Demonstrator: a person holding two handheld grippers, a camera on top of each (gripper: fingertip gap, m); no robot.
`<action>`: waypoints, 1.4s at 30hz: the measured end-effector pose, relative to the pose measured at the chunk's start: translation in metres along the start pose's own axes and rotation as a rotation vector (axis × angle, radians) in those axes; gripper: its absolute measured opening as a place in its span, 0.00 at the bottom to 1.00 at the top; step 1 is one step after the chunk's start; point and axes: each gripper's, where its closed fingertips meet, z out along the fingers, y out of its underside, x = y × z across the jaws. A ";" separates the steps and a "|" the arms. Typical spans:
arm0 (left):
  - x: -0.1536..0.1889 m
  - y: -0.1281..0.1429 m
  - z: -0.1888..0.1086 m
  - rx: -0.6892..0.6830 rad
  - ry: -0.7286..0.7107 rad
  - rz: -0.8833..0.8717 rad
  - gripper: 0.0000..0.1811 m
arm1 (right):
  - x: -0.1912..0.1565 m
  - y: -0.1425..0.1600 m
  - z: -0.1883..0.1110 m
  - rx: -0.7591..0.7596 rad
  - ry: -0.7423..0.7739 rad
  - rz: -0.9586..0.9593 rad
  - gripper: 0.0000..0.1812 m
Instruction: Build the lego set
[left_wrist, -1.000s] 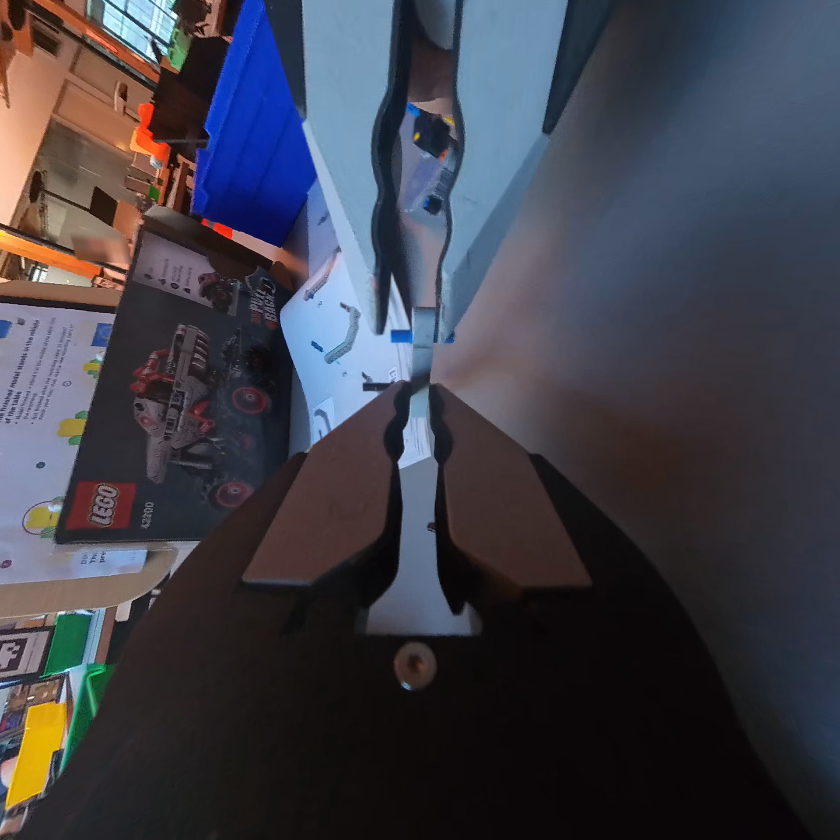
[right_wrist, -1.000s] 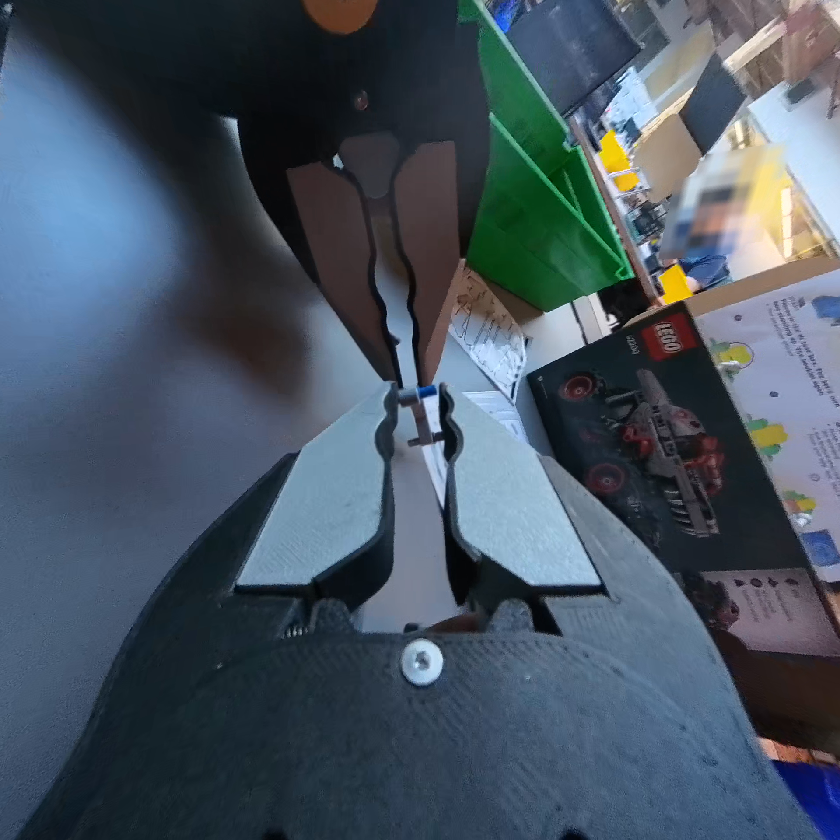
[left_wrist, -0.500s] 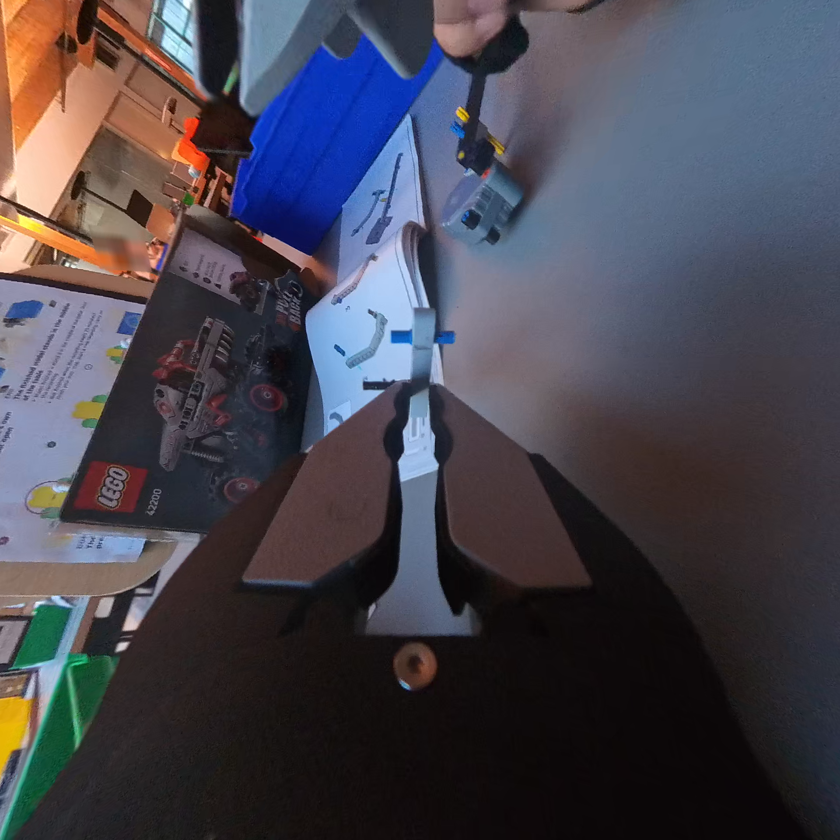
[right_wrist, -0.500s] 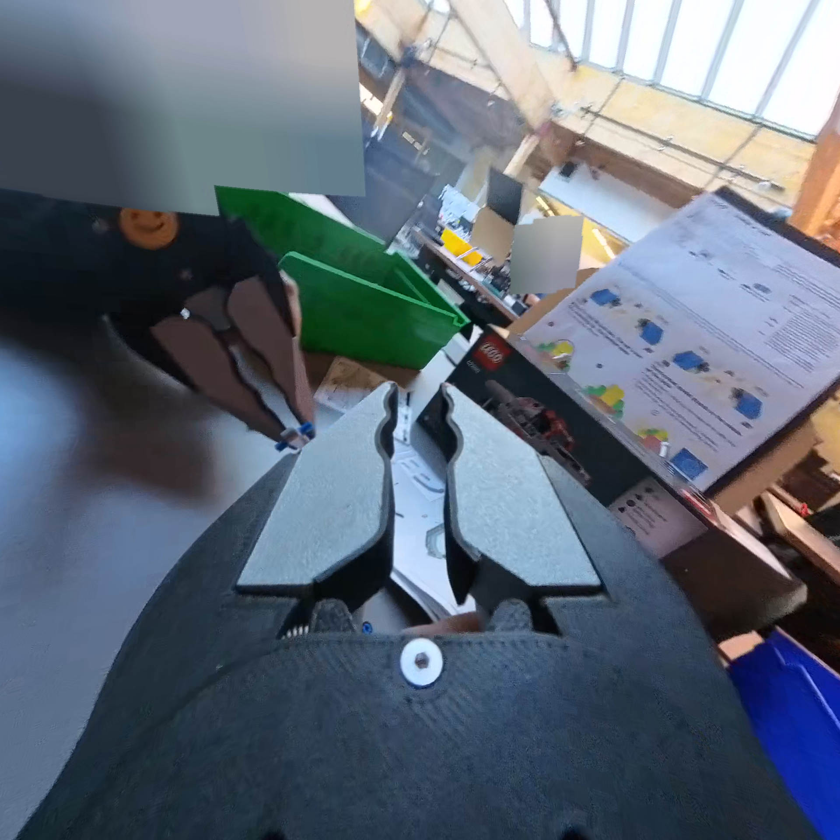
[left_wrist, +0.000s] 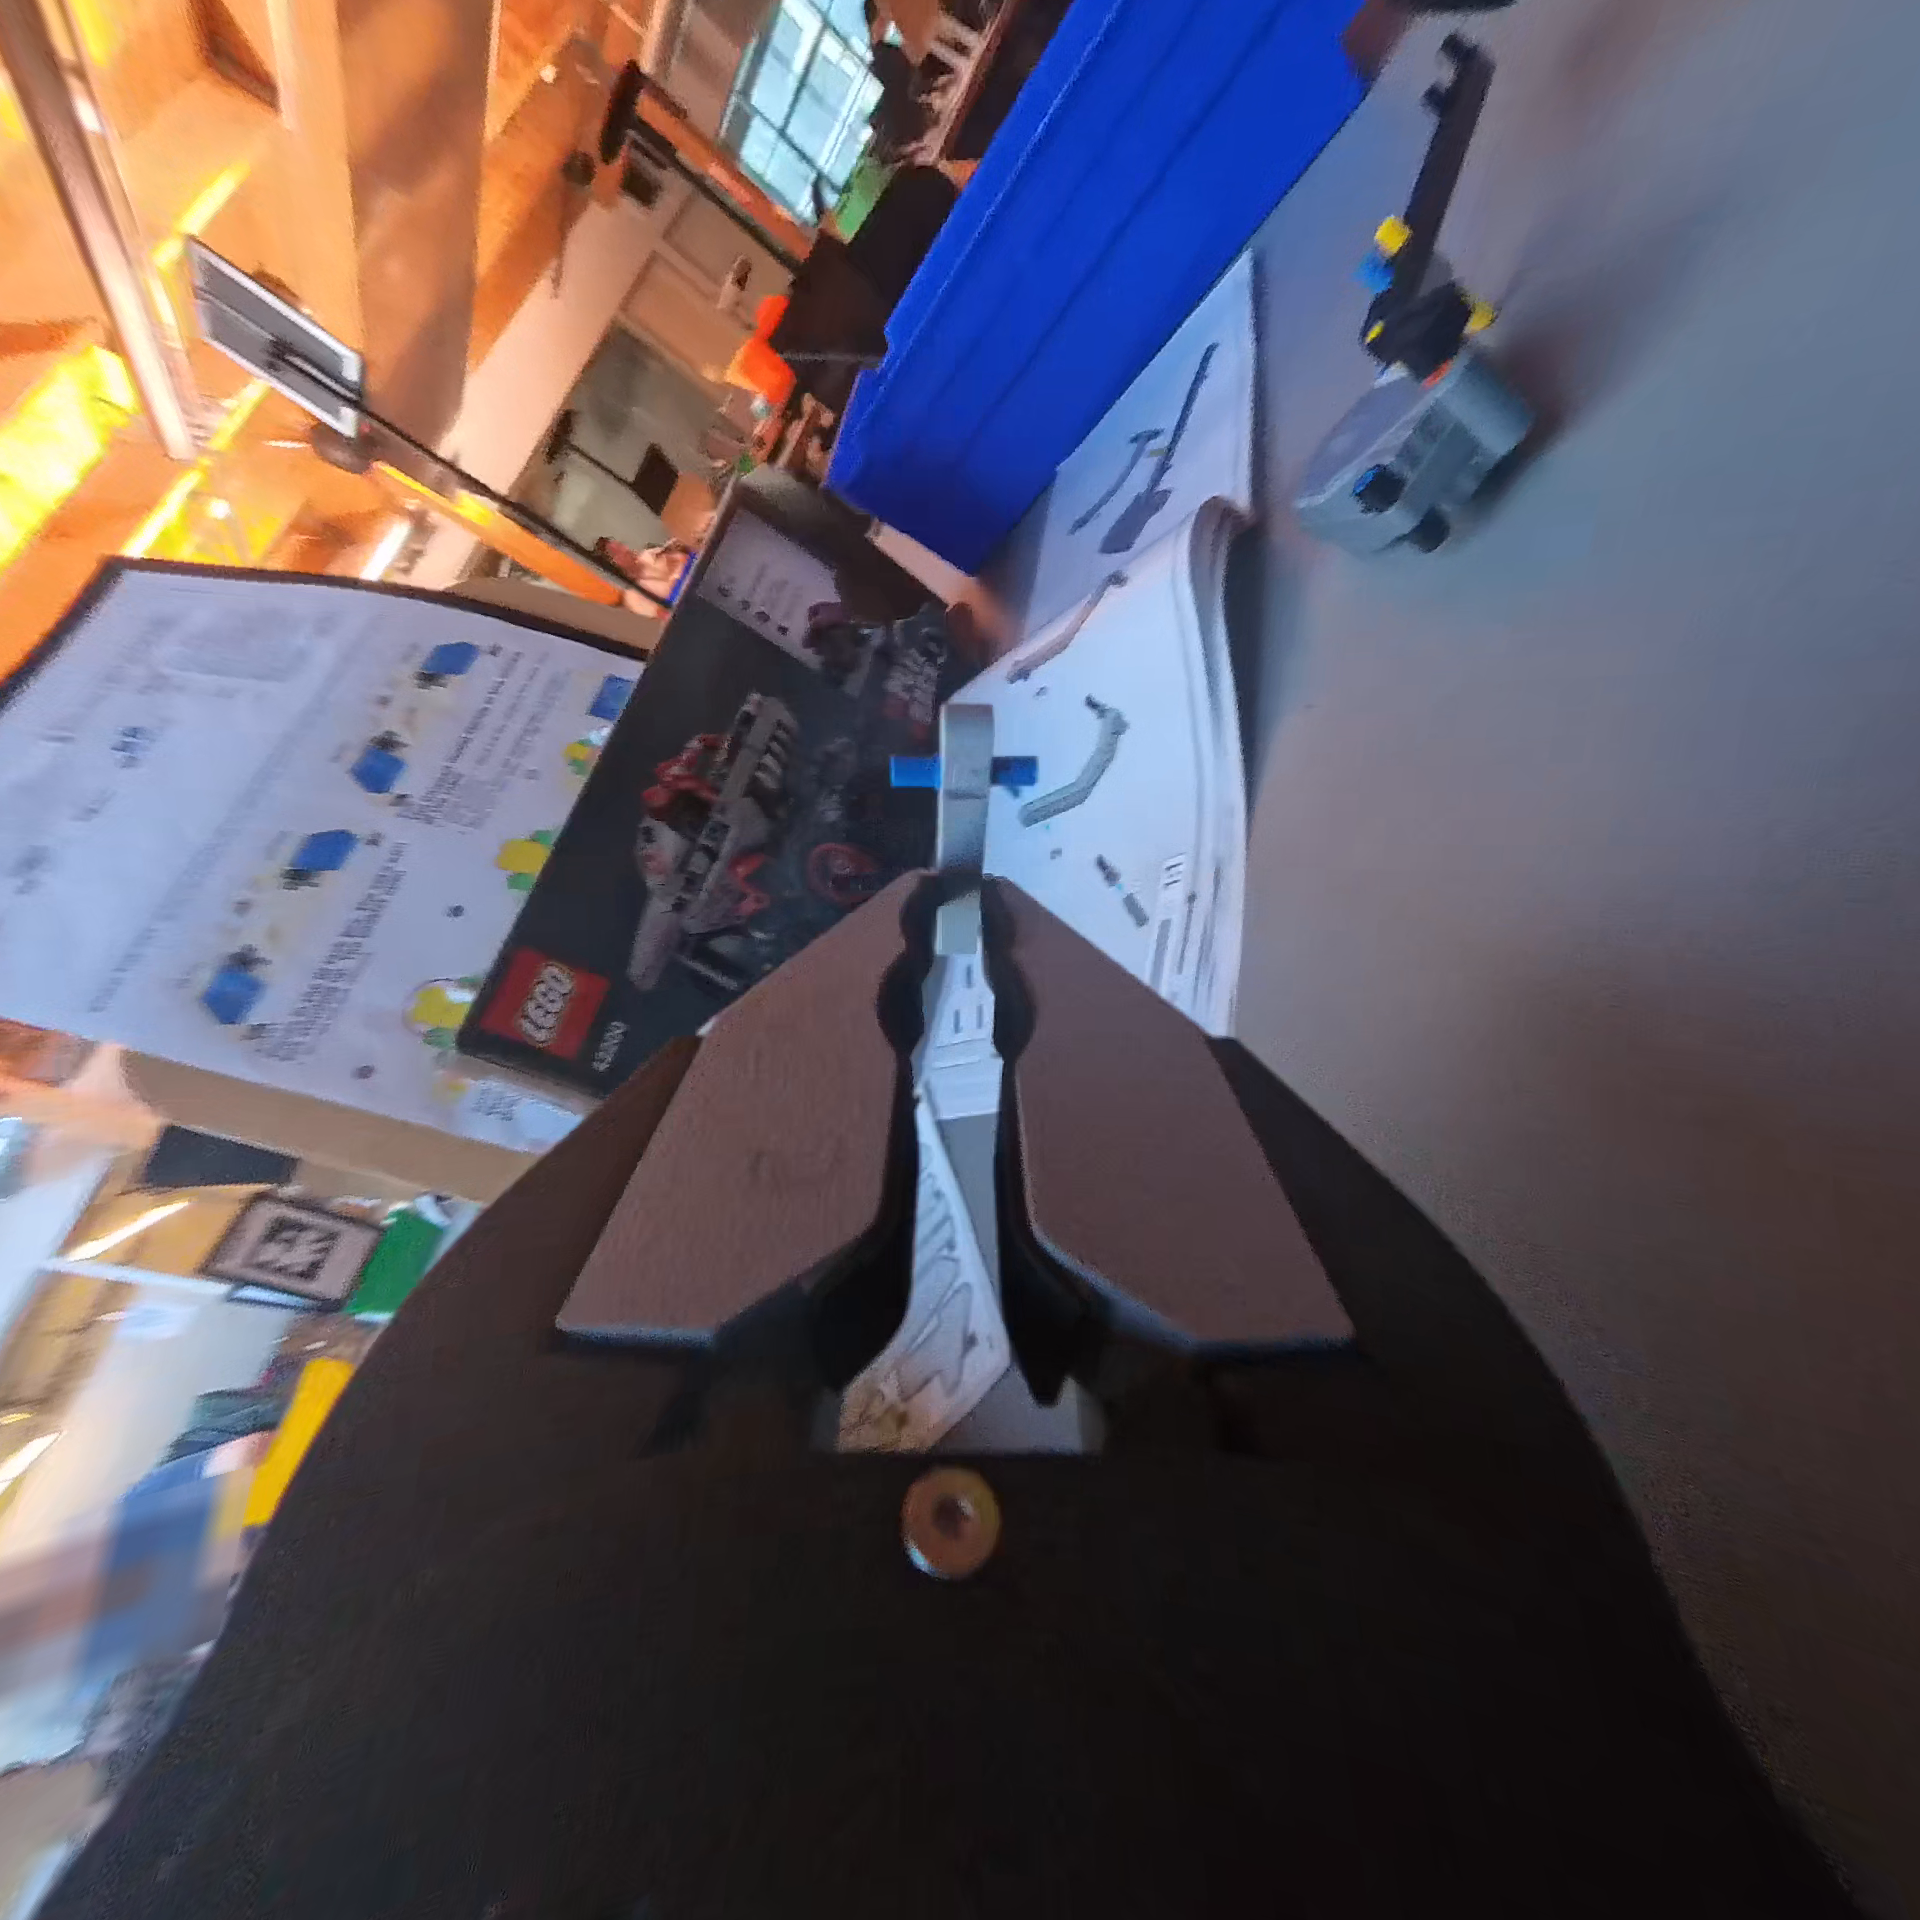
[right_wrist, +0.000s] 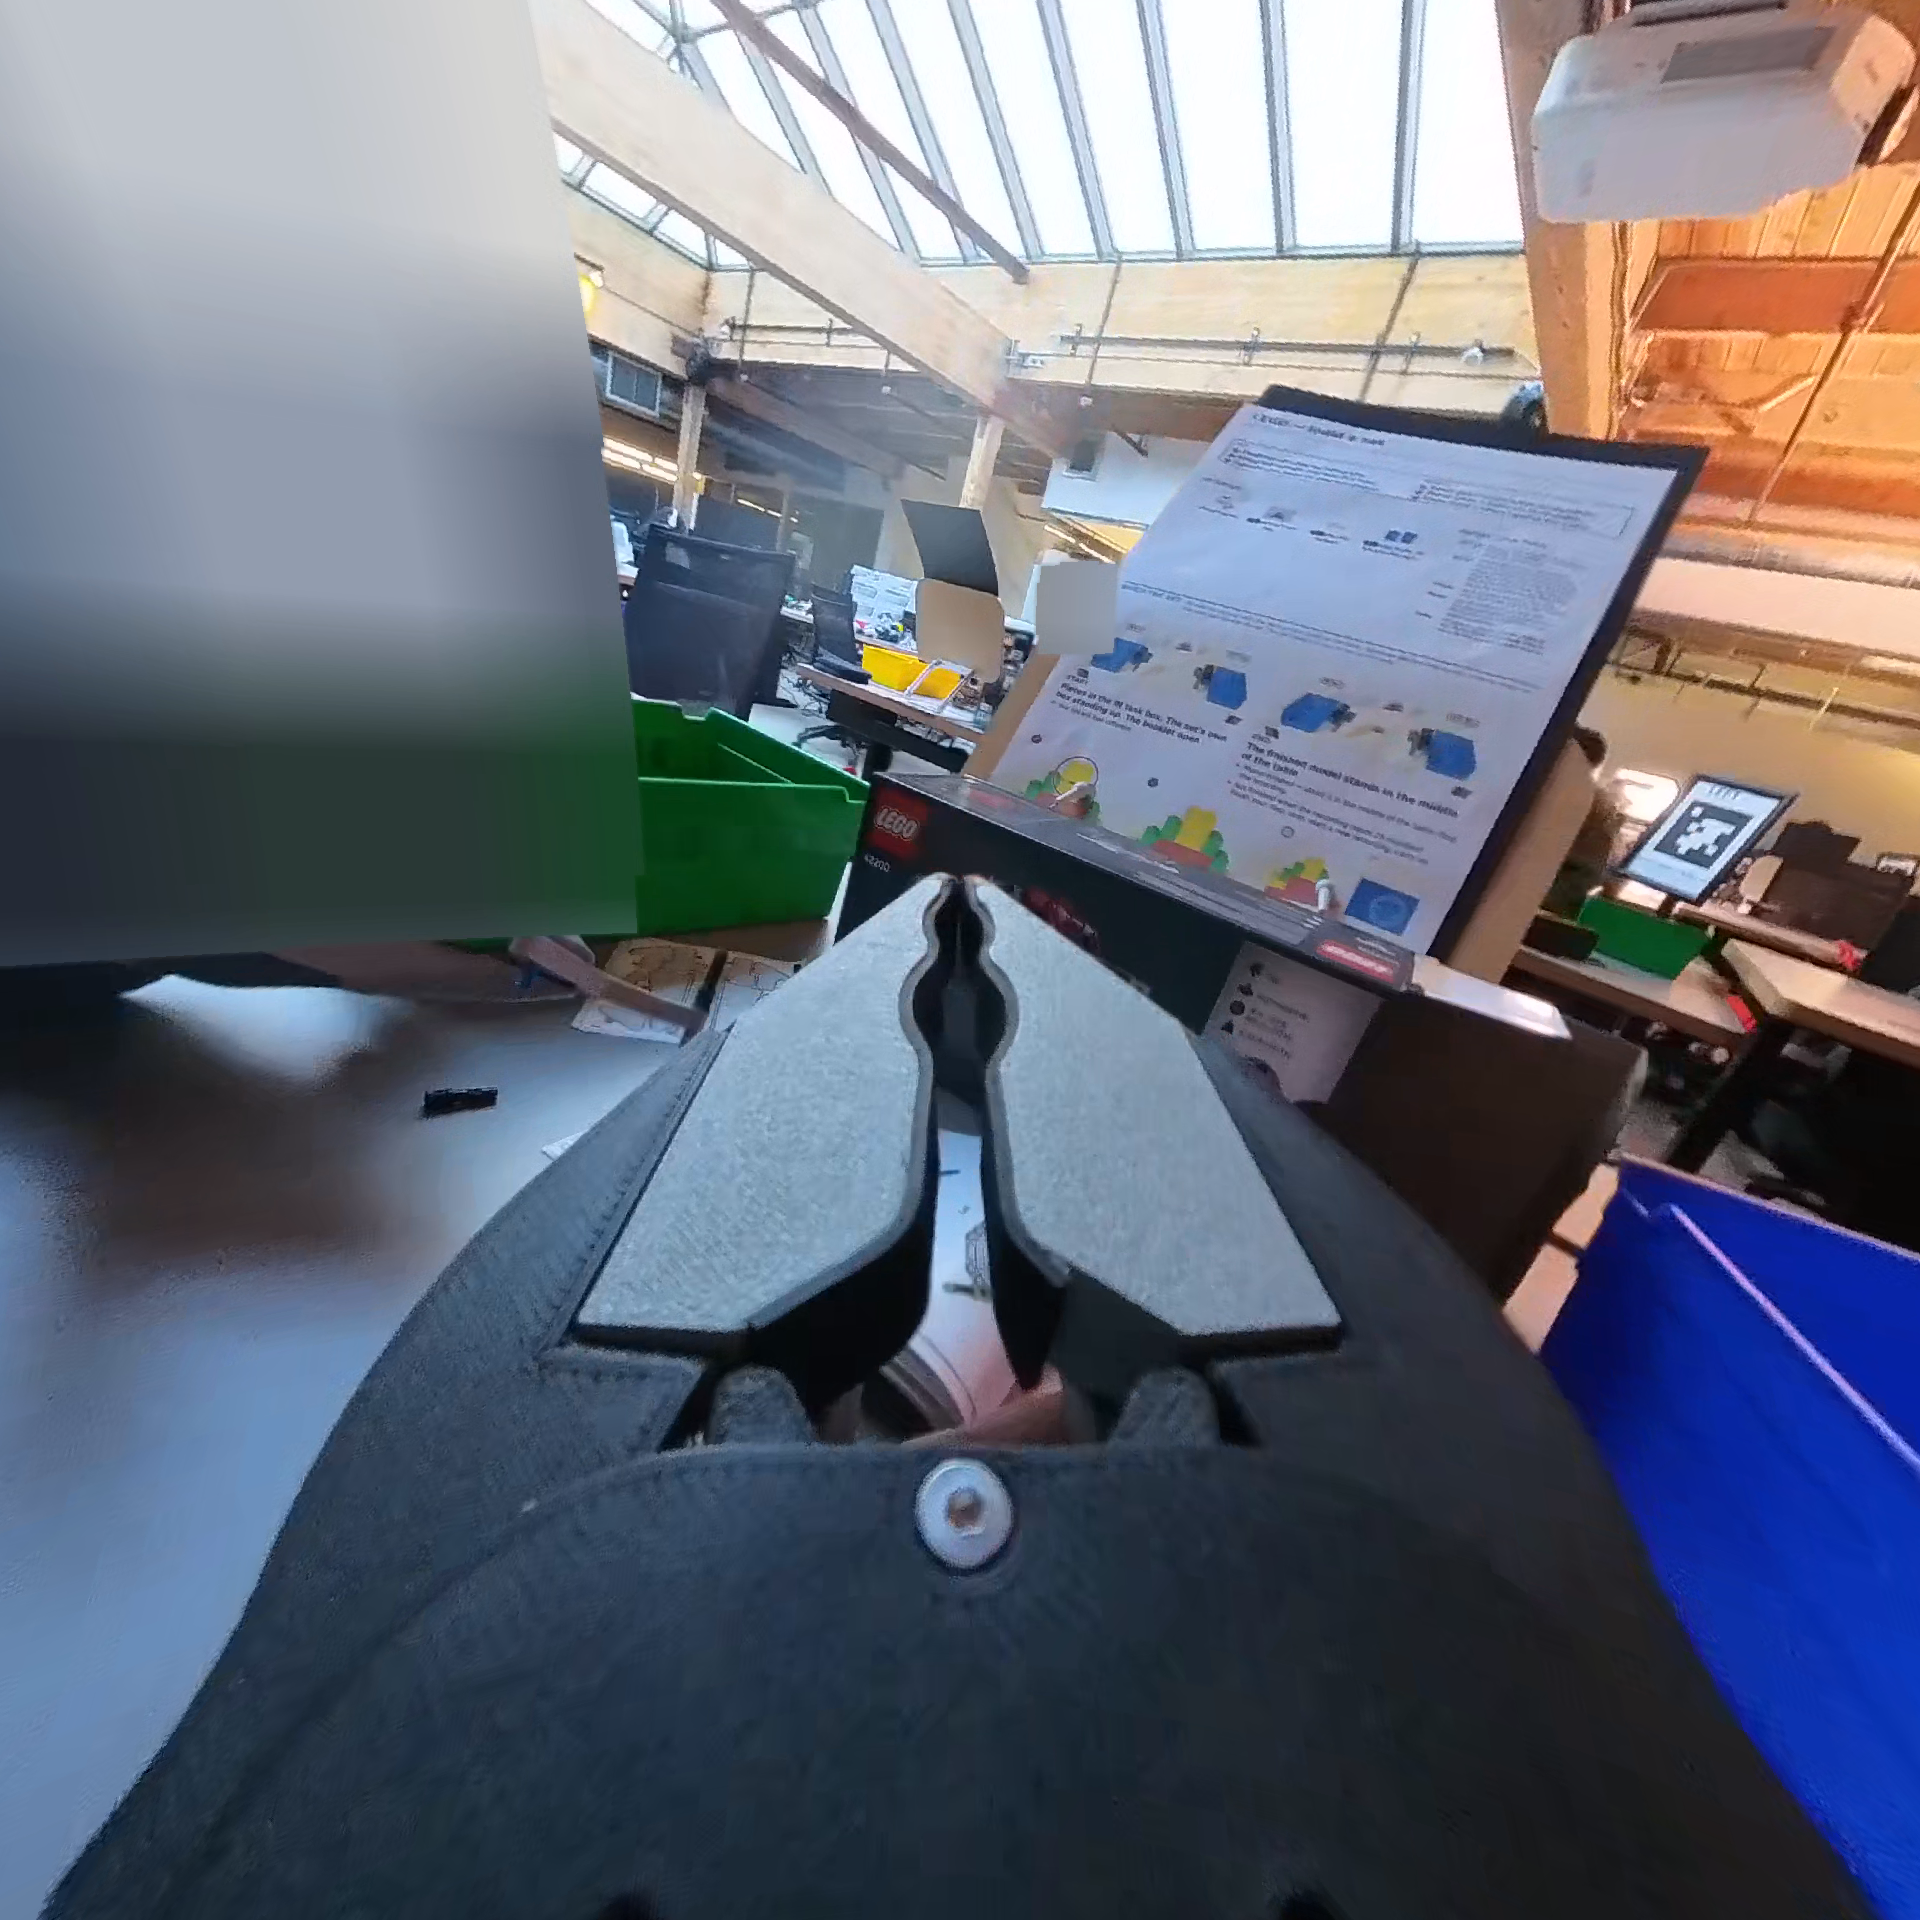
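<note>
The grey beam (left_wrist: 964, 800), with a blue pin (left_wrist: 961, 772) pushed crosswise through it near the tip, sticks out ahead of the left gripper (left_wrist: 958, 896), whose brown jaws are clenched on the beam's lower end. A second ago the right gripper's jaws were around that pin at the beam's tip; half a second ago they had let go and drawn off. Now the right gripper (right_wrist: 956, 885) is lifted well clear, facing the room rather than the counter (left_wrist: 1610, 935), its grey jaws closed tip to tip with nothing between them. By the look of it, the pin is seated and that step is finished, so the beam is ready to join the rest.

In the left wrist view, the open booklet (left_wrist: 1143, 727) lies just behind the beam, from 12 to 2 o'clock. The part-built model (left_wrist: 1413, 457), a grey block with black, yellow and blue pieces on top, stands on the counter at 2 o'clock, well apart from the beam. The set's box (left_wrist: 727, 852) is at 10 o'clock, a blue bin (left_wrist: 1060, 270) at 12 and a poster (left_wrist: 260, 810) at 9.

In the right wrist view a small black piece (right_wrist: 459, 1099) lies loose on the counter at 9 o'clock, with a green bin (right_wrist: 738, 821) beyond it at 10. That piece may be the right gripper's next pick, though nothing shows it.
</note>
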 end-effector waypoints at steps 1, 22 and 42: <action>-0.001 0.000 0.001 -0.013 -0.020 0.024 0.04 | 0.000 0.001 -0.001 -0.003 -0.003 0.002 0.00; 0.049 -0.014 0.015 -0.050 0.015 0.450 0.03 | -0.003 0.022 -0.006 -0.098 0.013 -0.141 0.00; 0.035 -0.026 0.011 0.040 0.026 0.183 0.05 | 0.000 0.016 -0.008 -0.056 0.003 -0.081 0.00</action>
